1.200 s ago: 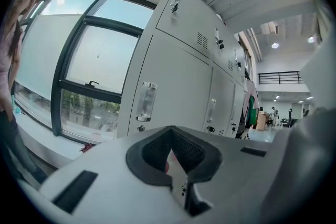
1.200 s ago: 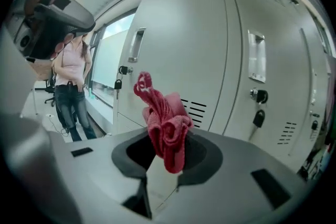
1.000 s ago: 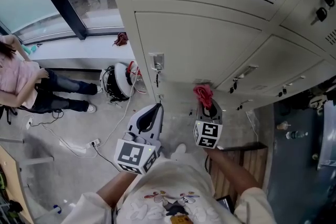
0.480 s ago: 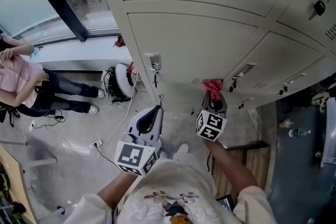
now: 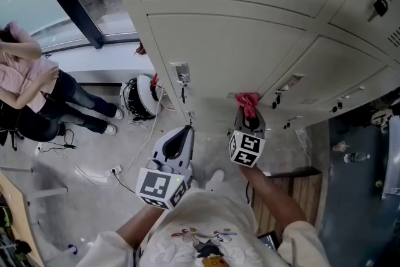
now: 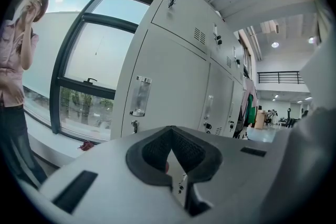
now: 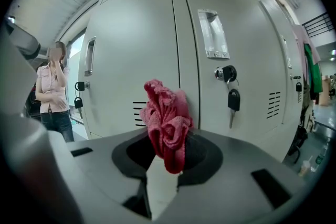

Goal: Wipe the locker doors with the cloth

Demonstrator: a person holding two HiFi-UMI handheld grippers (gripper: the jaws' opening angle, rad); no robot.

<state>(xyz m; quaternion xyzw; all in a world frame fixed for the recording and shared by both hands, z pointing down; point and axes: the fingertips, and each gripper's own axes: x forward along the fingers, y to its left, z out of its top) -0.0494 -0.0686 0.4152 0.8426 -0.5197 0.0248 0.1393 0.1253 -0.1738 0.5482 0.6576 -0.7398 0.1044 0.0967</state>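
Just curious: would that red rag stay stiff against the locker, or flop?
Probably floppy: the red cloth bunches in folds above the right tongs pinching it. Its fuzzy pile likely grips rather than slides on the locker door.

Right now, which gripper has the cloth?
The right gripper: its jaws are shut on the red cloth. The left gripper is shut on nothing.

Daylight from the tall dark-framed window (image 6: 79,55) lit the pale grey metal locker doors (image 5: 237,53) evenly, with only soft shadows. The glass was washed out. Both gripper views bulged fisheye-fashion inside black corners. The crumpled red terry cloth (image 7: 165,123) was sharp; the nearest foreground blurred. A round ceiling lamp (image 6: 274,44) glared far off.
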